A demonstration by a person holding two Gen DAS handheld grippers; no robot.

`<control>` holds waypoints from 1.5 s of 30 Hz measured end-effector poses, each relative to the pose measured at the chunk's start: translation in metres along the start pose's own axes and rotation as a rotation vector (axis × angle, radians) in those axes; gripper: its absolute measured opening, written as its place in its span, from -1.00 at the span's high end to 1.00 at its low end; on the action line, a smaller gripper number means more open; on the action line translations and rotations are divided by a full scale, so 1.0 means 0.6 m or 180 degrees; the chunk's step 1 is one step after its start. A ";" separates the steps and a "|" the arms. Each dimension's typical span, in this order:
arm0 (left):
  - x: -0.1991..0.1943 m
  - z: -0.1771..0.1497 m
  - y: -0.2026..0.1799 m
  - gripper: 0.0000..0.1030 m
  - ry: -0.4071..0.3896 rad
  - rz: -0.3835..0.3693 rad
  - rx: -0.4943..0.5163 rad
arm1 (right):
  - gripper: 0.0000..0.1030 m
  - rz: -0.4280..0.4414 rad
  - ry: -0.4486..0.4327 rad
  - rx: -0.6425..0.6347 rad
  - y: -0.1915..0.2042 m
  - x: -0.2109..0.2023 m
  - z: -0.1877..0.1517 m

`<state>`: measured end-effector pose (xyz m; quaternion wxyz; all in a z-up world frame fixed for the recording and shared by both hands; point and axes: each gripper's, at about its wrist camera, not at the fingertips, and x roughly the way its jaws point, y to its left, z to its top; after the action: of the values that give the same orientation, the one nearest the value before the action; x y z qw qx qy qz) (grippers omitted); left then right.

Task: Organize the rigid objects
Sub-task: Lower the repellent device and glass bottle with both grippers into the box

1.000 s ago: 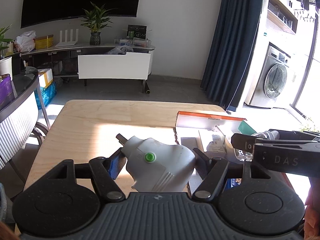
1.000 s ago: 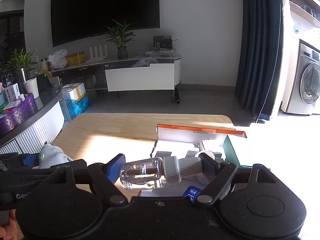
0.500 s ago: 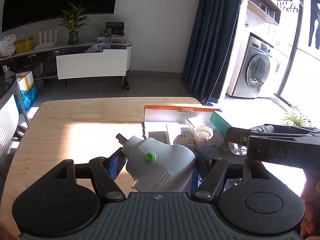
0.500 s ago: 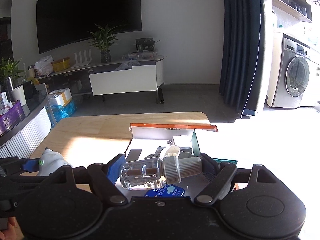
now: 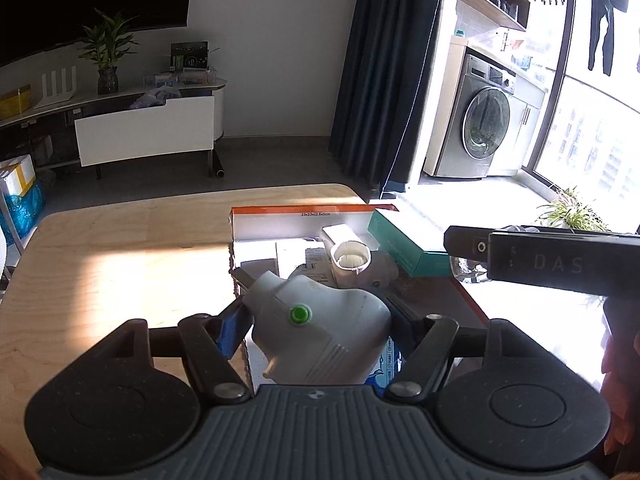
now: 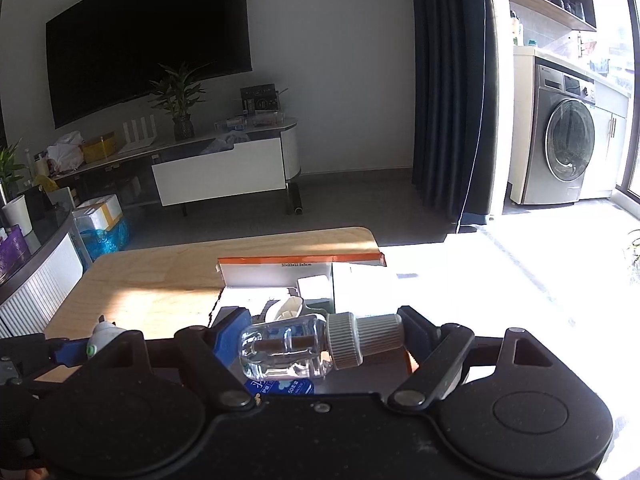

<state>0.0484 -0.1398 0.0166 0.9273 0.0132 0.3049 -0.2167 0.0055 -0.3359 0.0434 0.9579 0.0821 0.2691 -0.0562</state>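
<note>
My left gripper point(image 5: 318, 314) is shut on a white plastic device with a green button point(image 5: 320, 340), held above the near edge of an open white box with an orange rim point(image 5: 304, 211). My right gripper point(image 6: 320, 336) is shut on a small clear bottle with a grey ribbed cap point(image 6: 316, 344), held sideways over the same box point(image 6: 300, 259). The box holds a white pipe fitting point(image 5: 354, 264), a teal carton point(image 5: 404, 246), a white block and paper. The right gripper also shows at the right of the left wrist view point(image 5: 540, 262).
The box sits at the right end of a light wooden table point(image 5: 120, 264). Behind it are a TV cabinet point(image 6: 220, 172), a dark curtain point(image 5: 380, 80) and a washing machine point(image 6: 568, 144). A curved white counter point(image 6: 36, 276) stands to the left.
Both grippers have moved to the right with their objects, from over the bare tabletop to over the box. Both grips are unchanged.
</note>
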 end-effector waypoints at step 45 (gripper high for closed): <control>0.048 -0.007 -0.078 -0.33 0.0206 -0.0104 0.0091 | -0.85 0.0021 0.0142 0.0110 -0.029 0.037 0.007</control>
<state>0.0476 -0.1928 0.0015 0.9130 0.0285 0.3318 -0.2356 0.0238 -0.3552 0.0328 0.9503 0.1007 0.2892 -0.0559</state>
